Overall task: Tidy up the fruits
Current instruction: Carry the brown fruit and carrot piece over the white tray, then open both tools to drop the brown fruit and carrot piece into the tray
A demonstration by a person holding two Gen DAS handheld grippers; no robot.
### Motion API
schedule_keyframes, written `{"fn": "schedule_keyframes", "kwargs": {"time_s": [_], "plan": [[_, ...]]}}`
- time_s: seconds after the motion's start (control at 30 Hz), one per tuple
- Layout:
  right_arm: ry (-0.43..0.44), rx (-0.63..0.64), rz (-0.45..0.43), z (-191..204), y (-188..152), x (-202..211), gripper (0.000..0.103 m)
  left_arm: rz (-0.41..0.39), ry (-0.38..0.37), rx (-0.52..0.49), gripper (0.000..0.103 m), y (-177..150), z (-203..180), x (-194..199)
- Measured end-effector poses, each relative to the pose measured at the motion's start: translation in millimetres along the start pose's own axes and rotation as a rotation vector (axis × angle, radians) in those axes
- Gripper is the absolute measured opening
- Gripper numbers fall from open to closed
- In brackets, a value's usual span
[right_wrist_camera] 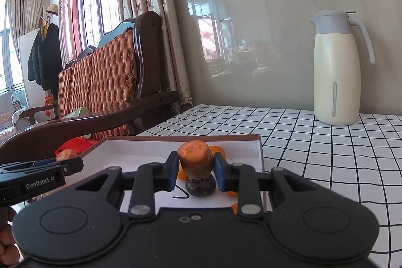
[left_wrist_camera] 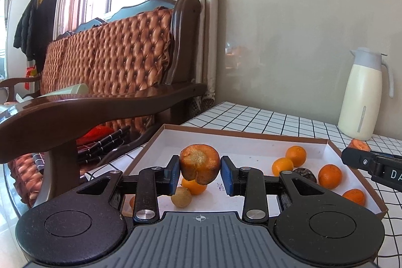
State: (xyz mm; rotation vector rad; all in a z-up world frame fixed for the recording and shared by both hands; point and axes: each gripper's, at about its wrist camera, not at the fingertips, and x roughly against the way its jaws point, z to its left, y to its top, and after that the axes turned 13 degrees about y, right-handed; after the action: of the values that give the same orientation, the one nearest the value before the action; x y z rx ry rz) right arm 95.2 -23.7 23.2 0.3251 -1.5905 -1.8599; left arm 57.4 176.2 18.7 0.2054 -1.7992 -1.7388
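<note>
My left gripper (left_wrist_camera: pixel 199 168) is shut on a thick carrot chunk (left_wrist_camera: pixel 199 163) with a pale core, held above the shallow brown-rimmed box (left_wrist_camera: pixel 251 133). On the box's white floor lie several small oranges (left_wrist_camera: pixel 329 176), a dark round fruit (left_wrist_camera: pixel 305 173) and a tan round fruit (left_wrist_camera: pixel 181 197). My right gripper (right_wrist_camera: pixel 196 167) is shut on a second carrot chunk (right_wrist_camera: pixel 194 160), over the dark fruit (right_wrist_camera: pixel 200 185) in the box (right_wrist_camera: pixel 183 138). Each gripper shows at the edge of the other's view: the right gripper (left_wrist_camera: pixel 351 157) at the right, the left gripper (right_wrist_camera: pixel 67 165) at the left.
The box sits on a table with a white black-checked cloth (right_wrist_camera: pixel 326 142). A cream and grey thermos jug (right_wrist_camera: pixel 336 77) stands at the back by the wall. A dark wooden sofa armrest (left_wrist_camera: pixel 100 107) runs along the table's left side, with a padded orange backrest behind.
</note>
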Motion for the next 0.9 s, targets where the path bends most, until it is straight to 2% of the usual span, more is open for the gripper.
{"fn": "schedule_keyframes", "kwargs": {"time_s": [0.4,0.77,0.8,0.83,0.87,0.9], "plan": [[-0.028,-0.011,0.026,-2,-3,-9,0.022,0.034,0.007,0.001,0.035,-1,1,-13],[-0.066,-0.018,0.038,-6,-5,-16,0.026,0.057,0.004,-0.006,0.035,-1,-4,-23],[-0.078,-0.014,0.045,-5,-5,-17,0.036,0.062,0.008,-0.011,0.035,-2,-6,-24],[-0.087,-0.017,0.038,-5,-5,-17,0.049,0.072,0.01,-0.017,0.04,-2,-7,-26],[-0.093,-0.031,0.006,-6,-5,-14,0.086,0.074,0.019,-0.008,0.073,-1,-6,-26],[-0.105,-0.044,-0.035,-6,-4,-9,0.096,0.066,0.048,0.012,0.099,0,-5,-25]]}}
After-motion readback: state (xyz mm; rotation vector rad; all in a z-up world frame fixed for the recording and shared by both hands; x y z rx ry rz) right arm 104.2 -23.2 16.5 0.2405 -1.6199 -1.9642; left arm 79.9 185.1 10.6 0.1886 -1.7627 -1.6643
